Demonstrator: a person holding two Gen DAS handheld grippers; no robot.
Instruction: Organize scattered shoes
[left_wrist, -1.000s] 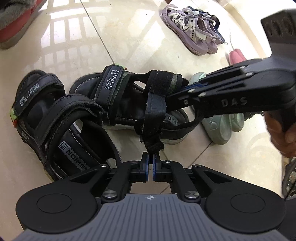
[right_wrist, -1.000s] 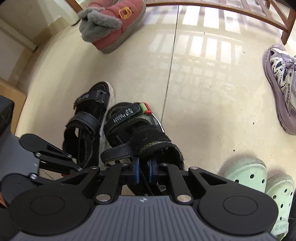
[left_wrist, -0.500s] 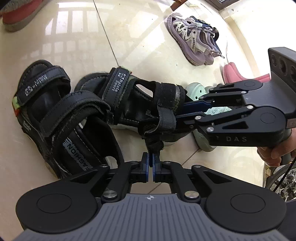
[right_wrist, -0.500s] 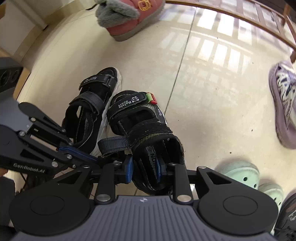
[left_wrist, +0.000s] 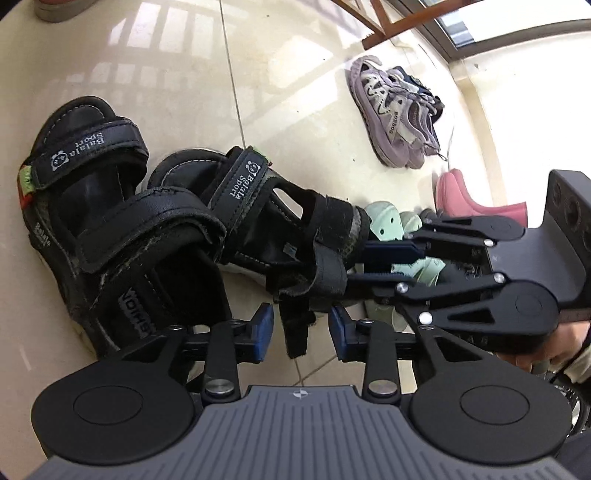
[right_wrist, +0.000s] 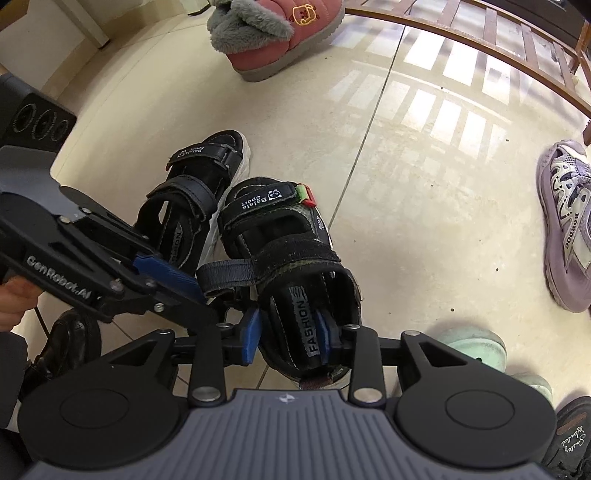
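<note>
Two black strap sandals stand side by side on the tiled floor. The left sandal (left_wrist: 122, 229) (right_wrist: 192, 199) is untouched. The right sandal (left_wrist: 280, 229) (right_wrist: 291, 258) has a loose strap end (left_wrist: 295, 332) hanging between the pads of my left gripper (left_wrist: 301, 332) (right_wrist: 199, 295), untouched; the jaws are opening. My right gripper (right_wrist: 288, 334) (left_wrist: 362, 264) straddles that sandal's heel. One pad is outside the heel wall and one over the footbed. Its jaws are opening too, and the pads do not press.
A purple sneaker pair (left_wrist: 391, 110) (right_wrist: 569, 221) lies further off. Mint clogs (right_wrist: 472, 347) (left_wrist: 388, 221) sit just behind the sandals, beside a pink boot (left_wrist: 465, 199). A pink furry boot (right_wrist: 273, 33) and a wooden frame (right_wrist: 517, 48) are at the far side.
Both grippers went from shut to open. The left one let go of the strap end, which now hangs free. The right one widened around the sandal's heel. Both wrists rolled.
</note>
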